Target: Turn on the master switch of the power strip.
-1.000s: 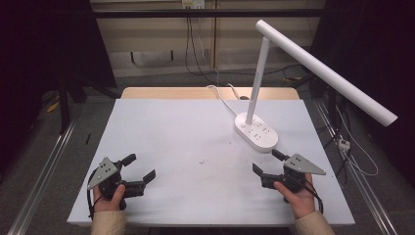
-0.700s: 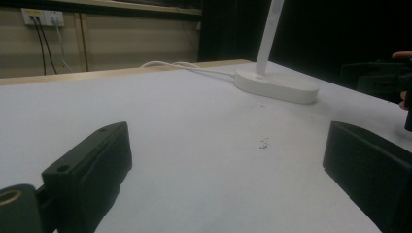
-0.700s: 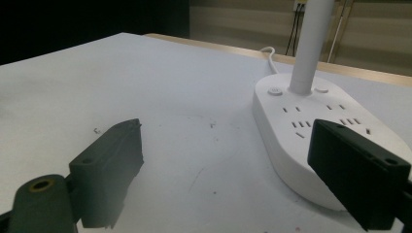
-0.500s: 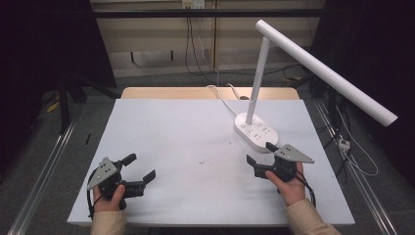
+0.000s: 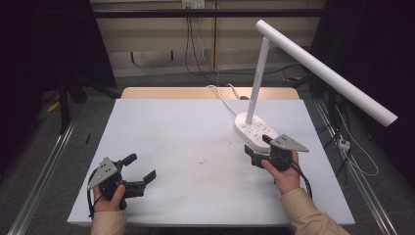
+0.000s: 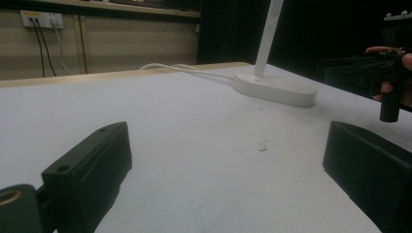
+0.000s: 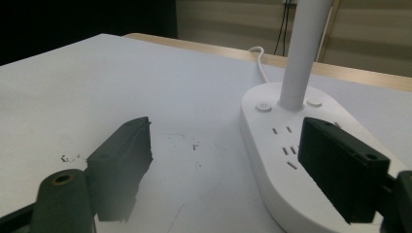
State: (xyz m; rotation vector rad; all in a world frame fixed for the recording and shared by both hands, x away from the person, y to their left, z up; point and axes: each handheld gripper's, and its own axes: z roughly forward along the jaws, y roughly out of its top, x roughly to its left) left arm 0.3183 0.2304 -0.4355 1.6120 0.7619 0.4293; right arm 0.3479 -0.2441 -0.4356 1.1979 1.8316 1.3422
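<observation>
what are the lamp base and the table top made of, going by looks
Lamp base: looks like white moulded plastic, smooth and matt, with socket slots and round buttons set flush into it. Table top: a pale grey matt sheet, probably laminate or a mat, lightly scuffed; a bare wood-coloured edge shows along its far side.

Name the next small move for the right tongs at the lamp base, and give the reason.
Probably ease the right tongs a little further forward over the lamp base, toward the round power button beside the pole. The jaws, just narrowing, stand apart with nothing between them; one hangs above the sockets, short of the button. The left tongs rest open, far off.
</observation>
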